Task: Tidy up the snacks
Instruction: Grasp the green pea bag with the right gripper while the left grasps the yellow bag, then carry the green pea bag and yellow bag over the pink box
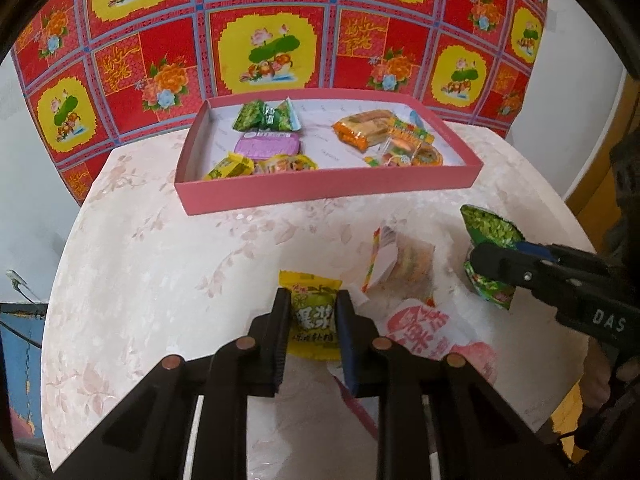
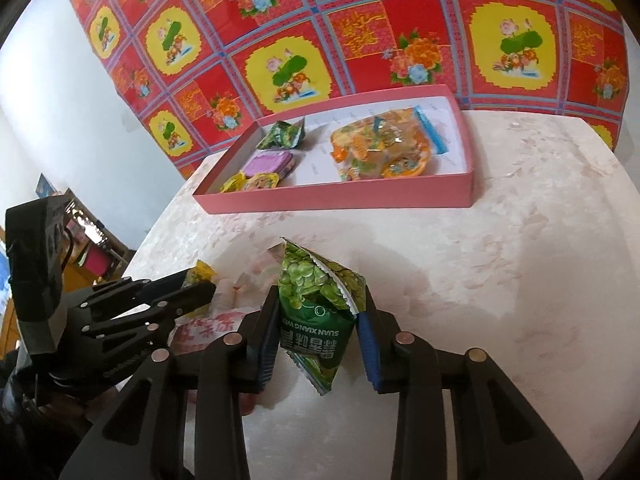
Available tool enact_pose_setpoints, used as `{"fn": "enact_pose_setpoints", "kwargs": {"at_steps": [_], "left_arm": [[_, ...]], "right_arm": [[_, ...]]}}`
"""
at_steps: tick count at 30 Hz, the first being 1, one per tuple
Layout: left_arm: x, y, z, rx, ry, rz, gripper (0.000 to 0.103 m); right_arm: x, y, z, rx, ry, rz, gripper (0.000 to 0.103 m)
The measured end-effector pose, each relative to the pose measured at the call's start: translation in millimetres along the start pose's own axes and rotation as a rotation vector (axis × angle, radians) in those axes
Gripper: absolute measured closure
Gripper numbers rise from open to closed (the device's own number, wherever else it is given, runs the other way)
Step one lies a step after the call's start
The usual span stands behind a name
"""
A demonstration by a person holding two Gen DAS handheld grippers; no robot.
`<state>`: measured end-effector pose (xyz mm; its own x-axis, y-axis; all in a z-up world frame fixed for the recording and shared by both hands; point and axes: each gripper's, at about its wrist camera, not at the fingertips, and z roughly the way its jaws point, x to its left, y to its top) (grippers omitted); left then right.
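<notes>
My left gripper (image 1: 313, 300) is shut on a small yellow candy packet (image 1: 311, 316) just above the near part of the table. My right gripper (image 2: 320, 300) is shut on a green pea snack bag (image 2: 318, 300); the bag also shows in the left wrist view (image 1: 490, 232) at the right, with the right gripper (image 1: 480, 254) clamped on it. The pink box (image 1: 320, 192) at the table's far side holds green, purple, yellow and orange snack packets. It also shows in the right wrist view (image 2: 340, 200).
A clear-wrapped snack (image 1: 404, 258) and a pink-and-white packet (image 1: 432, 332) lie on the pale floral table (image 1: 160, 260) between the grippers. A red and yellow patterned cloth (image 1: 280, 20) hangs behind the box. The left gripper (image 2: 188, 292) shows at the left of the right wrist view.
</notes>
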<state>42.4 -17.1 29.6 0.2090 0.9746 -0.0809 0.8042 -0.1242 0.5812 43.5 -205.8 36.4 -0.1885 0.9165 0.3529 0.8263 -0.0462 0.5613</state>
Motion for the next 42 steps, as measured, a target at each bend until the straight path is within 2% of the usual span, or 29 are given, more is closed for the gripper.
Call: {"fn": "enact_pose_setpoints", "kwargs": {"at_steps": [3, 15, 42], "left_arm": [[2, 5, -4, -0.006, -0.022, -0.026, 0.080], [11, 28, -20, -0.053, -0.012, -0.040, 0.080], [30, 76, -17, -0.118, 0.002, -0.062, 0.080]], "right_arm": [[-4, 3, -1, -0.001, 0.000, 0.010, 0.067], [-8, 21, -15, -0.051, -0.012, 0.003, 0.067], [-7, 54, -24, -0.113, -0.071, -0.052, 0.067]]}}
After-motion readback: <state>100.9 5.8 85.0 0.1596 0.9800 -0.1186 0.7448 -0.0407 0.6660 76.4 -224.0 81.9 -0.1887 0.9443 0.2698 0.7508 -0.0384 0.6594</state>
